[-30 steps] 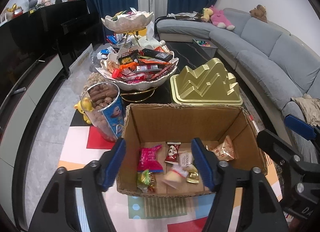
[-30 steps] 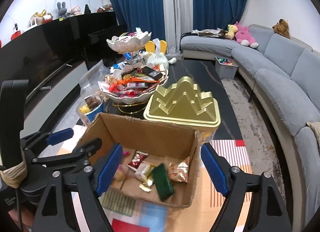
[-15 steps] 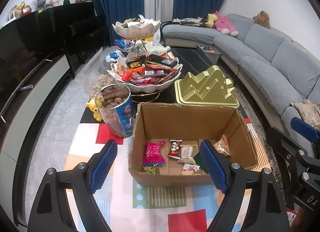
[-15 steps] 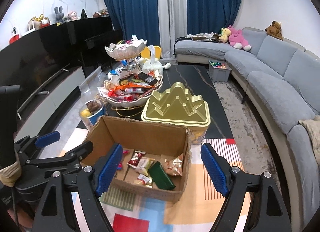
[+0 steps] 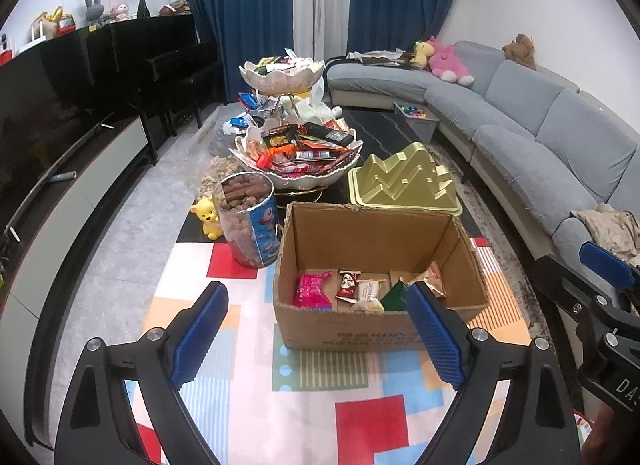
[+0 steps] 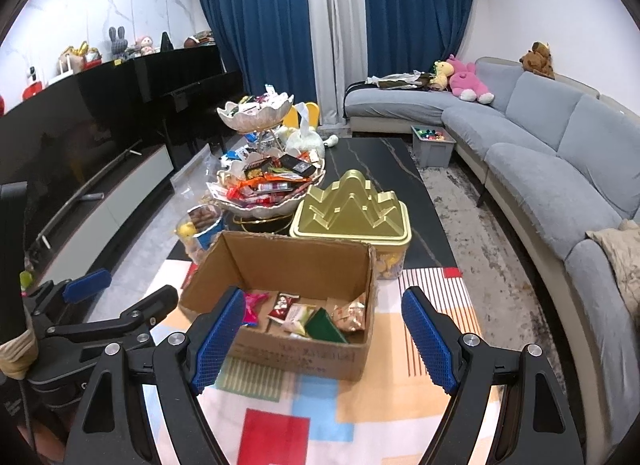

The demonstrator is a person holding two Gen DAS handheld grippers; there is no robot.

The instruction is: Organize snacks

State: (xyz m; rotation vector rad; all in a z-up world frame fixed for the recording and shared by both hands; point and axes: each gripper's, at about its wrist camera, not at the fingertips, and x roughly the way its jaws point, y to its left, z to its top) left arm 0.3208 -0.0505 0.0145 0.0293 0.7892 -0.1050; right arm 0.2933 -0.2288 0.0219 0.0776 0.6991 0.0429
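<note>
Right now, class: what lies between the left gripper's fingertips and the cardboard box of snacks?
In the left wrist view, only bare patterned tablecloth lies between the open left gripper and the cardboard box; nothing stands in that stretch.

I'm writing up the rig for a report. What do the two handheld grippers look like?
Both look alike. The left gripper and the right gripper each have two black, angular frame-like arms with silver bolts, tipped with blue pads of ribbed or gridded texture. White lettering, only partly readable, marks the right gripper's black body in the left wrist view. No sleeve is clearly visible.
</note>
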